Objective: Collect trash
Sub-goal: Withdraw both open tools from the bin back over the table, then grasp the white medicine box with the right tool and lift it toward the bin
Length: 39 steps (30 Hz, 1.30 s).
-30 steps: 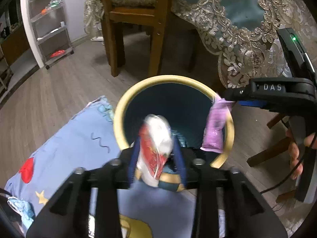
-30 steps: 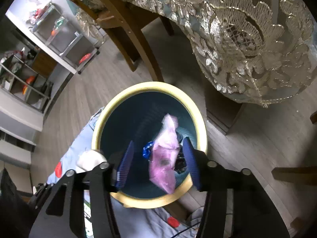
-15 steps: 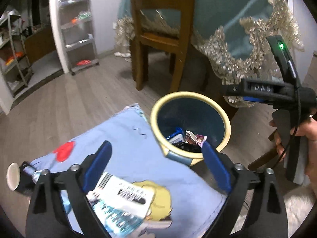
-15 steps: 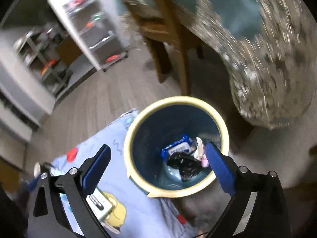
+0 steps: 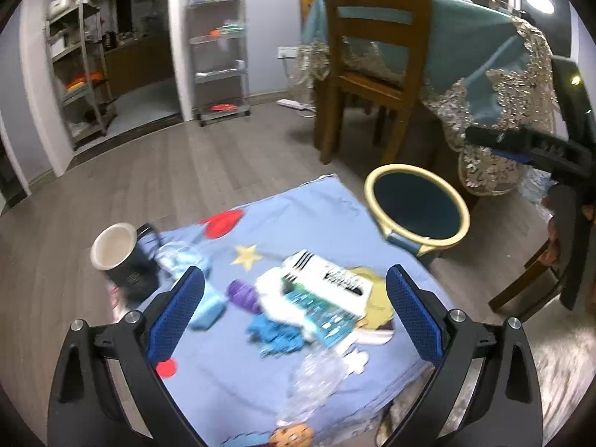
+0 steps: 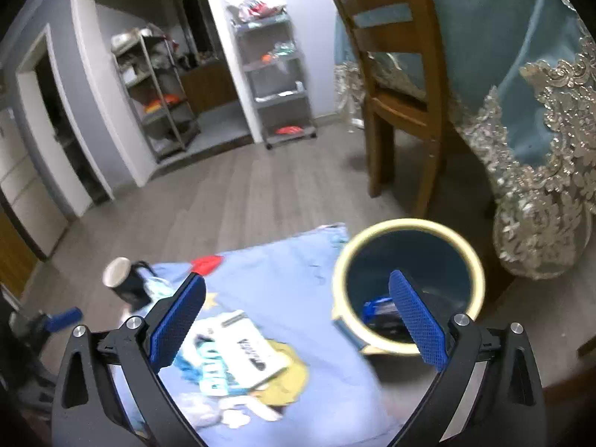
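A teal bin with a cream rim (image 5: 417,208) stands on the floor at the right edge of a light blue cartoon cloth (image 5: 305,223); it also shows in the right wrist view (image 6: 409,283), with wrappers inside. On the cloth lie a white and teal package (image 5: 320,298), a purple wrapper (image 5: 242,292), a blue wrapper (image 5: 275,335) and clear plastic (image 5: 316,380). My left gripper (image 5: 294,305) is open and empty above the cloth. My right gripper (image 6: 298,316) is open and empty, between cloth and bin.
A dark cup with a white inside (image 5: 119,260) stands at the cloth's left edge. A wooden chair (image 5: 368,74) and a table with a teal lace cloth (image 5: 495,74) stand behind the bin. Metal shelves (image 5: 219,44) line the far wall.
Both grippers let their wrappers fall into the bin, opened wide, and pulled back up and leftward, so the cloth with its litter has come into view.
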Available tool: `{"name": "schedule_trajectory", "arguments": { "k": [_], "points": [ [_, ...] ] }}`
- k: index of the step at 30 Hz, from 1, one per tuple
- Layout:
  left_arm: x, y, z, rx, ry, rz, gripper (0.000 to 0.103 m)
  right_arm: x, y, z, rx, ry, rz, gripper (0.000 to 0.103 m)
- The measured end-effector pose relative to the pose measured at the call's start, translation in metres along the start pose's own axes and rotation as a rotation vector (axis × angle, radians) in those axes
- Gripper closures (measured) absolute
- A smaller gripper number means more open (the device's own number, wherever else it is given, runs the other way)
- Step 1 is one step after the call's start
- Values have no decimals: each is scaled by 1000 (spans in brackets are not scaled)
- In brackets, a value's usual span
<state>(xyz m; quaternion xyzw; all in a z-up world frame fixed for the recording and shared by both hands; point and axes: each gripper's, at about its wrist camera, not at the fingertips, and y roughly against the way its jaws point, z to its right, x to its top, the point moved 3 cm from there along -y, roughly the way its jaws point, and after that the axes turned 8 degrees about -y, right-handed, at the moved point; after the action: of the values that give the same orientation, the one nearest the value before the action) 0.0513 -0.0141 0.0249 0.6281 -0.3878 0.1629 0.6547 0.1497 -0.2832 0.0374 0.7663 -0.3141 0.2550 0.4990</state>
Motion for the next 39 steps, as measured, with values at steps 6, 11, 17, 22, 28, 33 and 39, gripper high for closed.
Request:
{"name": "schedule_trajectory", "arguments": {
  "k": [6,11,17,22,28,33,39],
  "points": [
    [-37,2,-31,22,76,-22,6,-16,10,-29,45,-20,95,5],
    [-43,-2,-40,33,82,-12,6,-26,2,-48,-6,126,87,5],
    [-47,-17,-48,25,110,-30,6,-33,-15,-41,11,77,18,5],
    [-47,-31,-45,23,113,-55,6,-40,-49,-36,-27,40,-111,5],
    [-50,-48,-41,14,103,-86,6,-52,-76,-35,-56,76,-204,5],
    [-55,-61,-43,30,97,-133,6,-57,-89,-25,-68,73,-260,5],
    [-60,-69,-49,31,124,-163,6,-68,-111,-20,-83,57,-335,5]
  ]
}}
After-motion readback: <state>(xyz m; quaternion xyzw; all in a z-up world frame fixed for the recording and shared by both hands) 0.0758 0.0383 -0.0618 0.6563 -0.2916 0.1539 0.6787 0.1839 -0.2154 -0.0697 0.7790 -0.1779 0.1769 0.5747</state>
